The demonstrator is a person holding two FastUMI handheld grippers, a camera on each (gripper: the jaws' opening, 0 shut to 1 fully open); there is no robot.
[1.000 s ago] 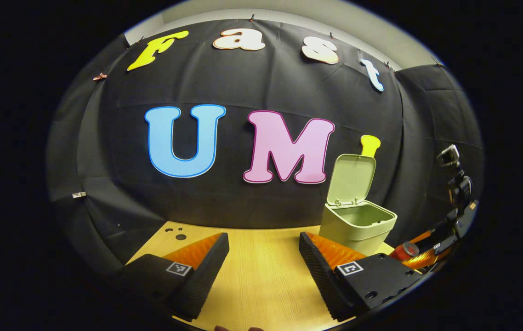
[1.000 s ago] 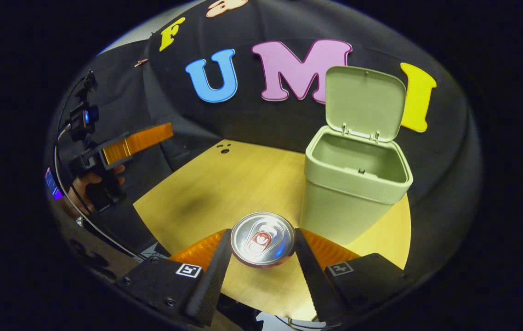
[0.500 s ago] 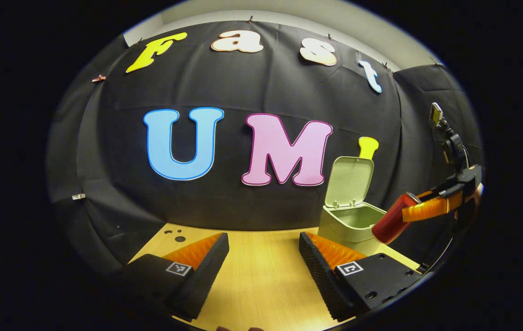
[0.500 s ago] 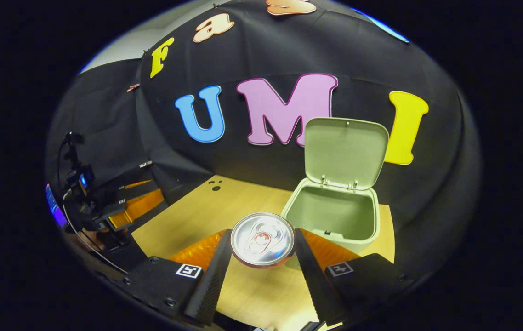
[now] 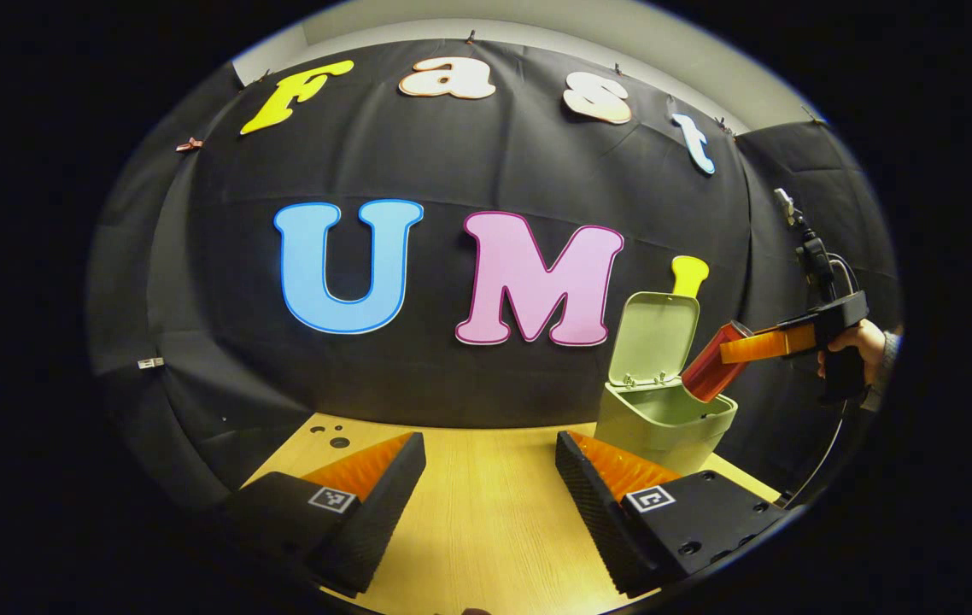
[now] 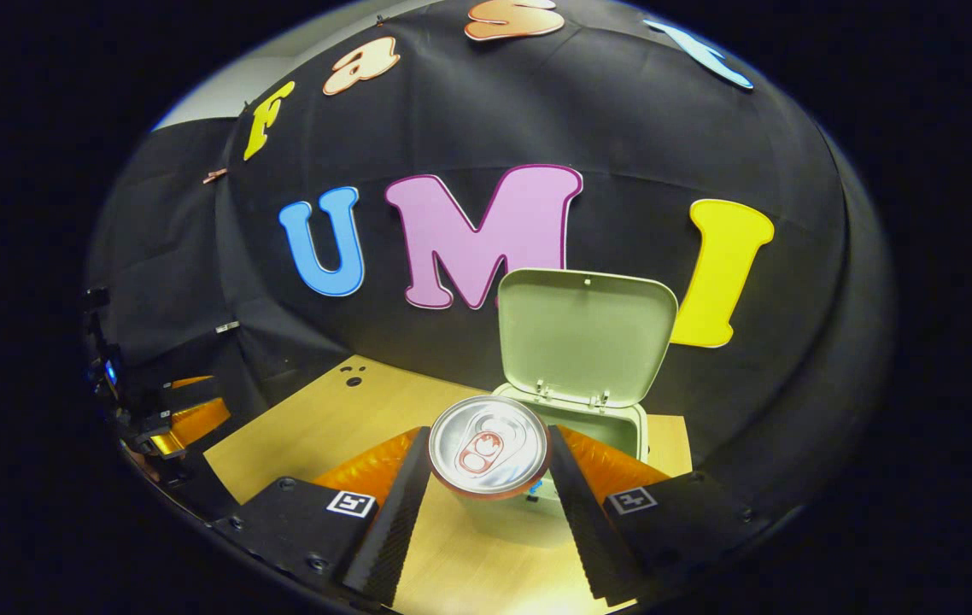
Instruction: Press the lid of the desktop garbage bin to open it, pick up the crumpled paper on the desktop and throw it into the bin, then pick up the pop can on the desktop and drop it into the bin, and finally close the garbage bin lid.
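left gripper (image 5: 490,478): two wedge-shaped fingers with ribbed inner faces, on black blocks.
left gripper markings: a square black-and-white tag on each block, at 7 and 5 o'clock of the left gripper view; round screw holes in the 5 o'clock block.
right gripper (image 6: 486,487): same wedge fingers, tagged black blocks with screws.
right gripper's body, at 3 o'clock of the left gripper view: black pistol handle, small camera on a stalk on top, dark cable hanging below.
hand (image 5: 862,342): grey cuff at the wrist.
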